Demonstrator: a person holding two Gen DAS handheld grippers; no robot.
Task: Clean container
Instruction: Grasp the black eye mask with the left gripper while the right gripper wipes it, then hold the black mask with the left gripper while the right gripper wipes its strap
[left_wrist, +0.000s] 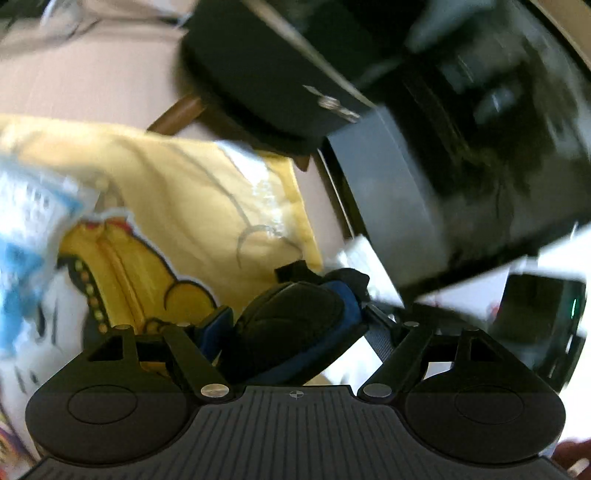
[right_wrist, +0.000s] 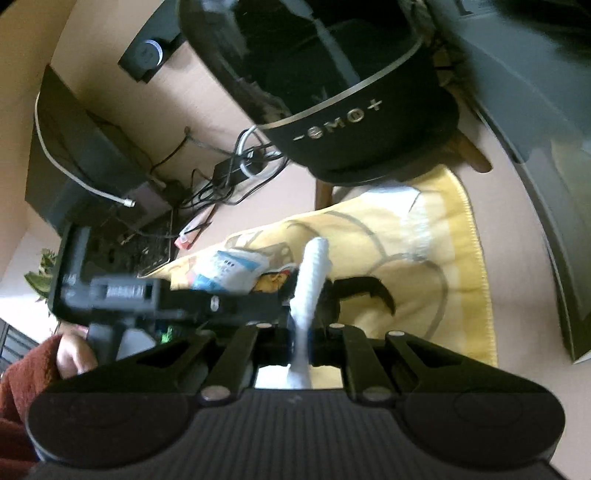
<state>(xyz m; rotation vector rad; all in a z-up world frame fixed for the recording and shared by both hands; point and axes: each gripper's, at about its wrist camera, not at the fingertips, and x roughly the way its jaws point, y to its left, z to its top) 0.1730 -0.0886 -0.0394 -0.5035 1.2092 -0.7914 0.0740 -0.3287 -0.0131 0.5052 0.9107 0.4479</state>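
My left gripper (left_wrist: 295, 325) is closed around a black-and-blue padded object (left_wrist: 291, 328), which fills the gap between the fingers and sits directly ahead of the wrist camera. My right gripper (right_wrist: 303, 325) pinches a white ridged brush-like tool (right_wrist: 312, 280) that stands nearly upright between its fingers, its tip tilted slightly right. I cannot identify the container with certainty; the nearest candidate is the black round vessel (right_wrist: 332, 92) with a pale rim band, high in the right wrist view and well apart from both grippers. Below lies a yellow printed cloth (right_wrist: 424, 258) on a pale floor (right_wrist: 509, 177). A dark cabinet face (left_wrist: 461, 166) bounds the right side. Tangled cables (right_wrist: 229, 173) and dark boxes crowd the far left. A hand (right_wrist: 72, 354) in a red sleeve (right_wrist: 22, 398) grips the other handle. The left view is motion-blurred.
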